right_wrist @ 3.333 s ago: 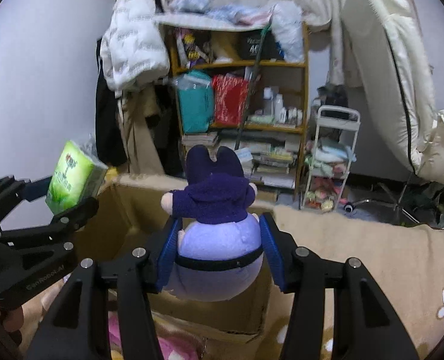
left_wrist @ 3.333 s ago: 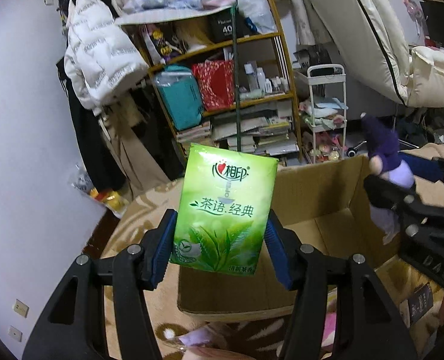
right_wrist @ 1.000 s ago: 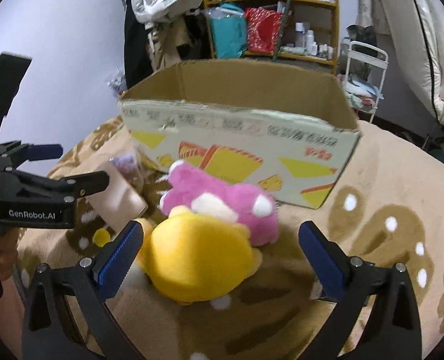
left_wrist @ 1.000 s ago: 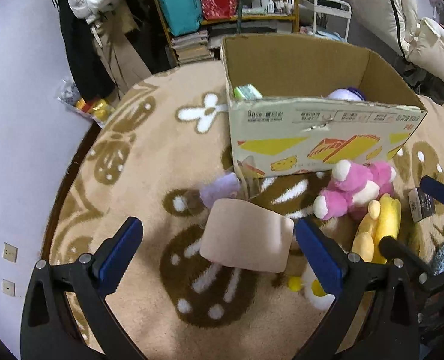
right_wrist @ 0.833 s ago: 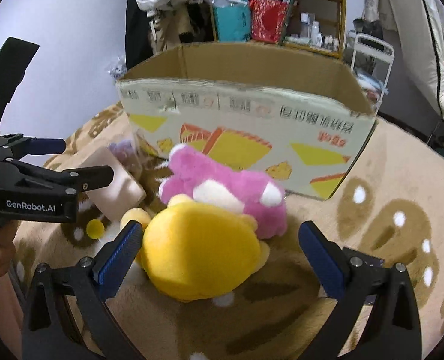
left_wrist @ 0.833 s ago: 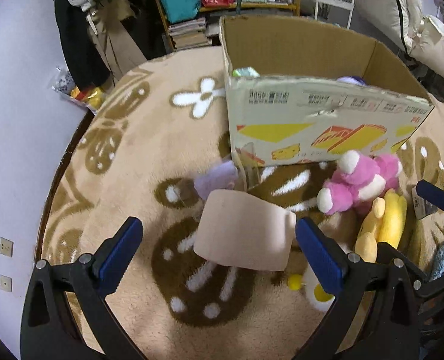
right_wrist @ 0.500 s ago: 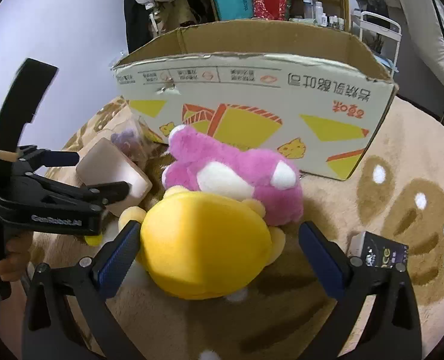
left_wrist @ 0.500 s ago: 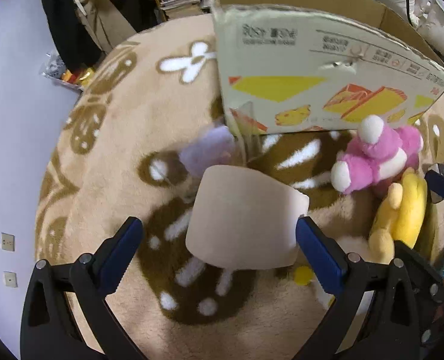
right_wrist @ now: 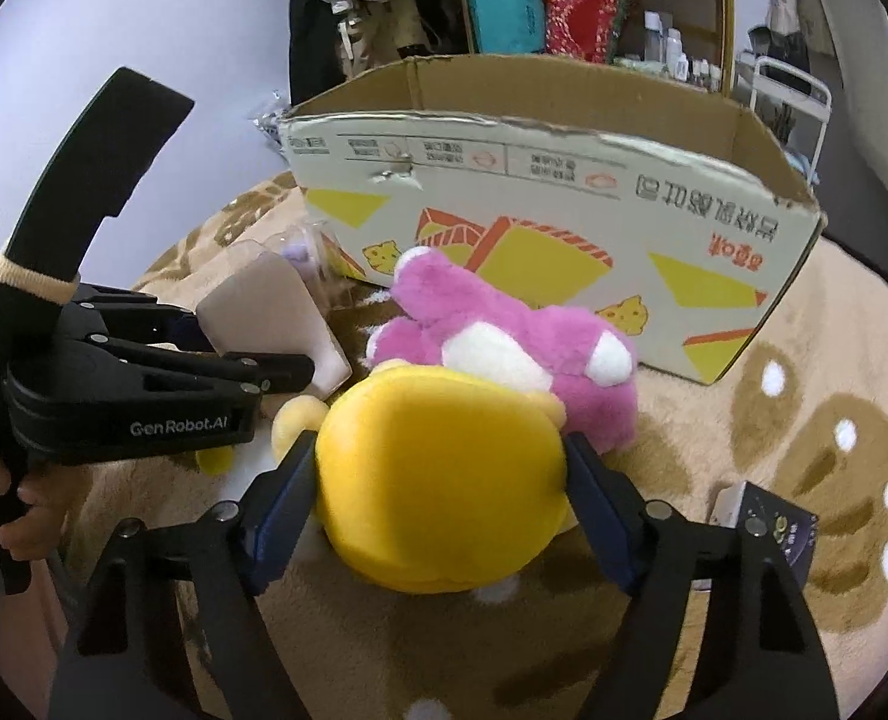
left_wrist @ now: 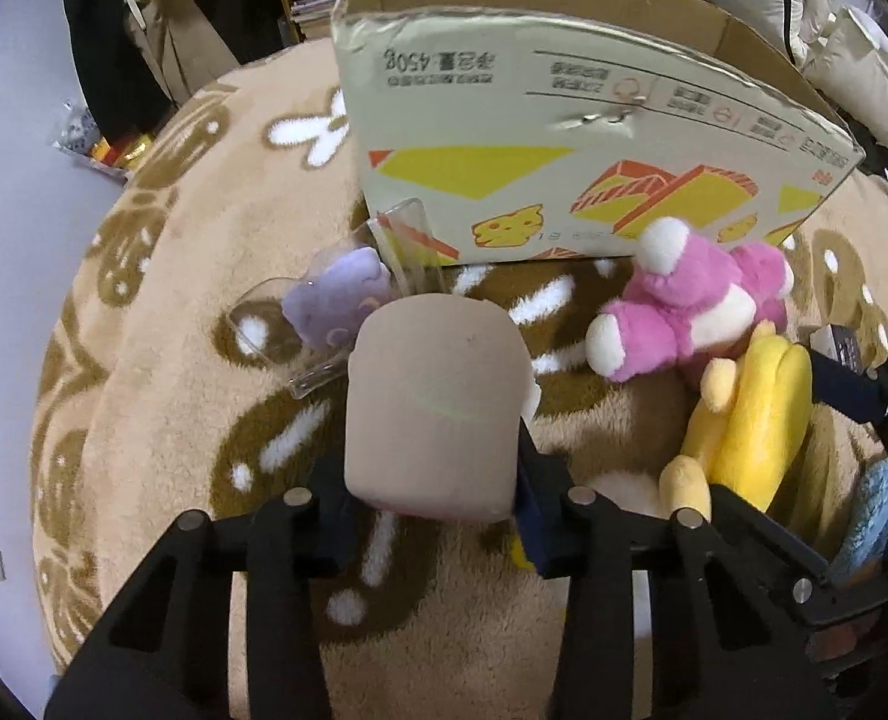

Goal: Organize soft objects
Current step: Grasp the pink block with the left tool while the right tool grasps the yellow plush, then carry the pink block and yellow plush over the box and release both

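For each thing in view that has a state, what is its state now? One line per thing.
Left gripper: shut on the beige foam block.
Right gripper: shut on the yellow plush toy.
Beige foam block: held between the jaws.
Yellow plush toy: squeezed between the jaws.
Pink plush toy: lying on the blanket, ungripped.
Cardboard box: open at the top.

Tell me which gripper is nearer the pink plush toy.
Right. The right gripper is clamped on the yellow plush, which presses against the pink plush toy. The left gripper holds the beige pack farther to the left.
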### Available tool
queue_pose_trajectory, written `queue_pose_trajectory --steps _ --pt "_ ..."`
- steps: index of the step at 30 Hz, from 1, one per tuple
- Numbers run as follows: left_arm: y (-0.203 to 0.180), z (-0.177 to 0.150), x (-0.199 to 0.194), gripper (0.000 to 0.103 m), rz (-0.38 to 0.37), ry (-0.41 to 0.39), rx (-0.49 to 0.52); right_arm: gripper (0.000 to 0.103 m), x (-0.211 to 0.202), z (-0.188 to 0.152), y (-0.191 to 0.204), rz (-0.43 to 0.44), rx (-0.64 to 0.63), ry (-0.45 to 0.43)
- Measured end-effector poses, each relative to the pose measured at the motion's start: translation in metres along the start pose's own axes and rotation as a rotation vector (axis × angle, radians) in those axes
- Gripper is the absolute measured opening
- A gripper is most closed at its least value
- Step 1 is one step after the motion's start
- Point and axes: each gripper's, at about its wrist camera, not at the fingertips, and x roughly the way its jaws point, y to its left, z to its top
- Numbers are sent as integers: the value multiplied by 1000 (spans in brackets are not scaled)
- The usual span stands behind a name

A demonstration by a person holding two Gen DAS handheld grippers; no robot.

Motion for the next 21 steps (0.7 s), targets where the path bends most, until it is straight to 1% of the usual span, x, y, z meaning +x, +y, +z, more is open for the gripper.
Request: queue_pose_trajectory --steps 1,3,6,8,15,21 --pt "-2 -2 -2 39 8 -5 6 81 -1 0 2 -3 -10 -1" --pt "-2 -6 -6 36 -4 -8 -4 80 -3 0 5 -13 -25 -1" --pt "-1 -8 -10 35 -23 -11 -25 80 -6 0 7 -34 -31 -6" --pt "-1 -11 -14 35 -19 -24 -24 79 -11 1 6 -49 -27 -17" --pt "-7 -13 -33 35 -18 -82 -2 79 -32 3 -2 -95 -2 -79" --pt "-13 -20 -56 35 20 -172 15 79 -54 6 -2 -186 -5 -154"
